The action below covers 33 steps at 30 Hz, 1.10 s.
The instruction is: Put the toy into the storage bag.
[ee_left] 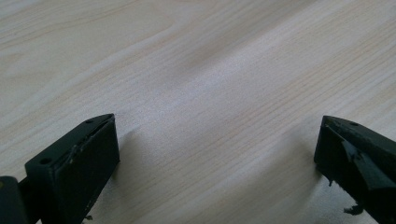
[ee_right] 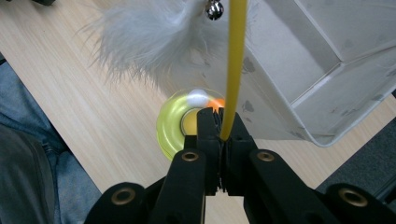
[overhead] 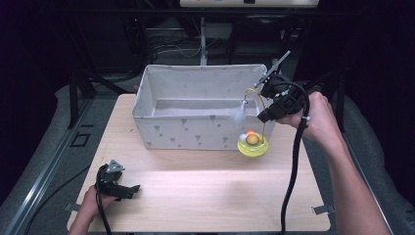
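Note:
A cat toy has a round yellow-green base point(overhead: 252, 145) holding small orange and white balls, and a thin yellow wand point(ee_right: 236, 56) curving up from it. A white feather point(ee_right: 144, 37) and a small bell point(ee_right: 214, 9) hang from the wand's tip. My right gripper point(ee_right: 219, 123) is shut on the wand just above the base point(ee_right: 170, 126). In the high view the right gripper point(overhead: 264, 117) is by the box's right front corner, with the feather point(overhead: 240, 115) beside it. I cannot tell whether the base touches the table. My left gripper point(ee_left: 217, 154) stands open over bare wood; the high view shows it point(overhead: 134, 188) at the front left.
A grey fabric box point(overhead: 195, 132) with a small print stands open-topped at the back middle of the wooden table point(overhead: 205, 191). Its corner point(ee_right: 336, 88) lies right beside the toy. A cable trails from the right gripper to the front edge. Dark floor surrounds the table.

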Each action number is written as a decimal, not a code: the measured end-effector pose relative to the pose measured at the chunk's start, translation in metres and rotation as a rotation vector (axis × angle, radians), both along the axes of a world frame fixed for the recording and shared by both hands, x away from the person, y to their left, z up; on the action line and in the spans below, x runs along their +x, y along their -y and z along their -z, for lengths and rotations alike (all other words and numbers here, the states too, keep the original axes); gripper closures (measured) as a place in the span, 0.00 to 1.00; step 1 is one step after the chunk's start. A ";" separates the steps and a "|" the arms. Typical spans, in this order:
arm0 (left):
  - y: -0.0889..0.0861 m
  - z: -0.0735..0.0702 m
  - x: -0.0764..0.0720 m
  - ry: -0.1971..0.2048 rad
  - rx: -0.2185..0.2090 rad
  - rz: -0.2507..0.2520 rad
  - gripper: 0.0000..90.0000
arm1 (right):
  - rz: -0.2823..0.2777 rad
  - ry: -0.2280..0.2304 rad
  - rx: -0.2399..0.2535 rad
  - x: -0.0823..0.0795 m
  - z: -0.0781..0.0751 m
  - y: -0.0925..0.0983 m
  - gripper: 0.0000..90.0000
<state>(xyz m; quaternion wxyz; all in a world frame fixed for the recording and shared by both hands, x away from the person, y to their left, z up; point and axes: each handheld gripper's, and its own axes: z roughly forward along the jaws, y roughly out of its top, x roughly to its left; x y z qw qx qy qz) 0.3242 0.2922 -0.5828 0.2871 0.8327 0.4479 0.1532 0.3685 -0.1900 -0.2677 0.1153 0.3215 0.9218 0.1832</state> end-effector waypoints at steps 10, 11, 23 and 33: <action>0.000 0.000 0.000 -0.001 -0.002 0.001 0.00 | 0.005 0.010 0.012 0.001 -0.018 0.003 0.98; 0.000 0.000 0.000 -0.001 -0.001 0.002 0.00 | 0.007 0.012 0.013 0.001 -0.020 0.003 0.98; 0.000 0.000 0.000 0.001 0.000 0.000 0.00 | 0.015 0.021 0.008 0.003 -0.040 0.006 0.98; 0.000 0.000 0.000 -0.006 -0.001 0.006 0.00 | 0.031 0.051 0.013 0.007 -0.064 0.007 0.98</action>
